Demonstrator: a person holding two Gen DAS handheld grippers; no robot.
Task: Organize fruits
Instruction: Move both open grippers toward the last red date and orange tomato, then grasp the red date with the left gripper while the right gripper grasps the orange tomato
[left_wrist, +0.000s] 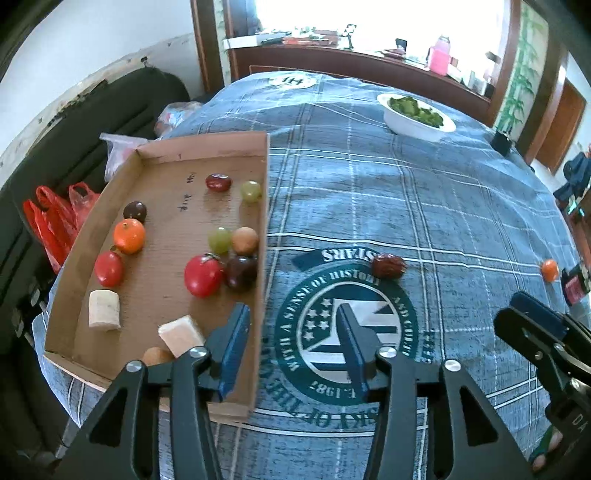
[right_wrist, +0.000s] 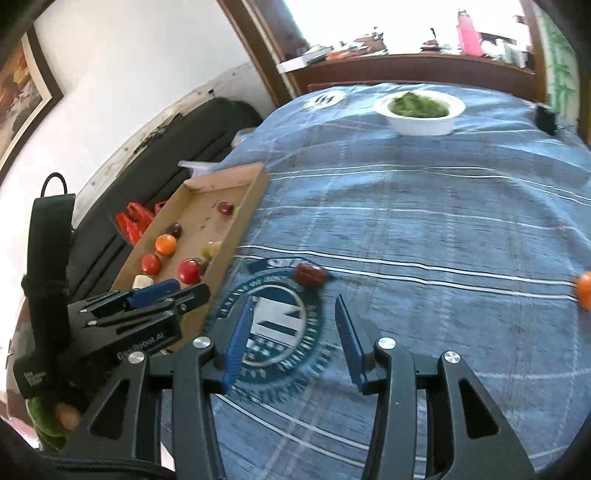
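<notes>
My left gripper (left_wrist: 291, 317): jaws apart, empty, straddling the cardboard tray's (left_wrist: 263, 258) right wall.
My right gripper (right_wrist: 293, 310): released, empty, over bare blue tablecloth (right_wrist: 424, 258).
Red date (right_wrist: 311, 274): just ahead on cloth.
Orange fruit (right_wrist: 584, 290): far right.
Far end: bowl of greens (right_wrist: 421, 122).

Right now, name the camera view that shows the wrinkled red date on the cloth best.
Left wrist view: the red date lies sharp beside the cloth's round emblem. The right wrist view shows it too, but blurred.
</notes>
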